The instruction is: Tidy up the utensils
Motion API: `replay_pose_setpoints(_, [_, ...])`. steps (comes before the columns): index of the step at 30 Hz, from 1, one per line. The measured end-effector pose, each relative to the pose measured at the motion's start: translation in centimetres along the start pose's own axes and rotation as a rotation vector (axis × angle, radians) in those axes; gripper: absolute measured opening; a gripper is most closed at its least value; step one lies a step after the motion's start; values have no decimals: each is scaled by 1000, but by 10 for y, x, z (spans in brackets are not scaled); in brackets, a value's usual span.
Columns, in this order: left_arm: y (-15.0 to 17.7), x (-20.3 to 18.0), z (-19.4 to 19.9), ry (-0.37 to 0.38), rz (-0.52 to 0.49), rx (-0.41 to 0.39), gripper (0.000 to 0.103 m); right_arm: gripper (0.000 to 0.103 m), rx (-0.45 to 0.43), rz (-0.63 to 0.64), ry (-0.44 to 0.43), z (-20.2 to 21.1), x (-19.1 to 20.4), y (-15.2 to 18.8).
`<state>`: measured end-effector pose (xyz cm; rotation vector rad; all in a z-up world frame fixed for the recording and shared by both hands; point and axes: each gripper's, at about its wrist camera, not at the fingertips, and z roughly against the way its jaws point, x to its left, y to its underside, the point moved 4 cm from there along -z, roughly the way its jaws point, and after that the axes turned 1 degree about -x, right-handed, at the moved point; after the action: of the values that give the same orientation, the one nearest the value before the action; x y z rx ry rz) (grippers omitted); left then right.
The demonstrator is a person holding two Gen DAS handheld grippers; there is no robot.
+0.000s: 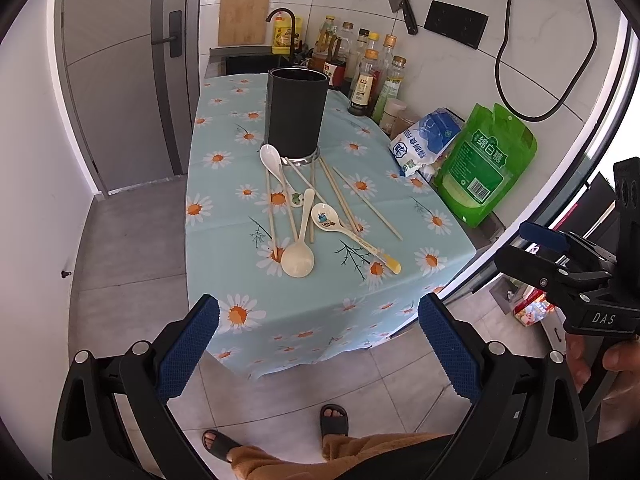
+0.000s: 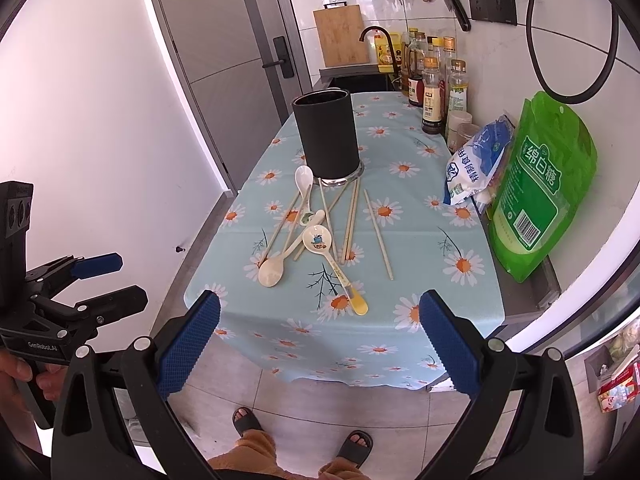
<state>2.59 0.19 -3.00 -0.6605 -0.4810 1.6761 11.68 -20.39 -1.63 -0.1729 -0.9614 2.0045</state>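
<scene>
A tall black utensil holder point(image 1: 297, 112) point(image 2: 326, 134) stands upright on the daisy-print tablecloth point(image 1: 224, 248) point(image 2: 420, 280). In front of it lie three pale spoons, a cream spoon point(image 1: 298, 258) point(image 2: 273, 271), a white spoon point(image 1: 271, 158) point(image 2: 304, 178) and a picture spoon point(image 1: 327, 216) point(image 2: 318, 238), among several wooden chopsticks point(image 1: 340, 196) point(image 2: 378, 234). My left gripper point(image 1: 319, 320) point(image 2: 106, 280) hangs open short of the table's near edge, holding nothing. My right gripper point(image 2: 320, 316) point(image 1: 532, 252) is open too, level with it and to its right.
Sauce bottles point(image 1: 370, 76) point(image 2: 434, 84), a blue-white bag point(image 1: 426, 140) point(image 2: 476, 164) and a green sugar bag point(image 1: 486, 164) point(image 2: 540, 184) line the table's right side by the wall. A sink and tap point(image 1: 280, 24) sit behind. A person's sandalled feet point(image 1: 334, 420) point(image 2: 356, 446) stand on the tiled floor below.
</scene>
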Motion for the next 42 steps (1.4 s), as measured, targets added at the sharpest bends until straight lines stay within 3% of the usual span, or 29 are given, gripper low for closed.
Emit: replay_pose_setpoints(42, [-1,1,1,-6,3,-4,97,99,-14,3,1,-2,2,-7])
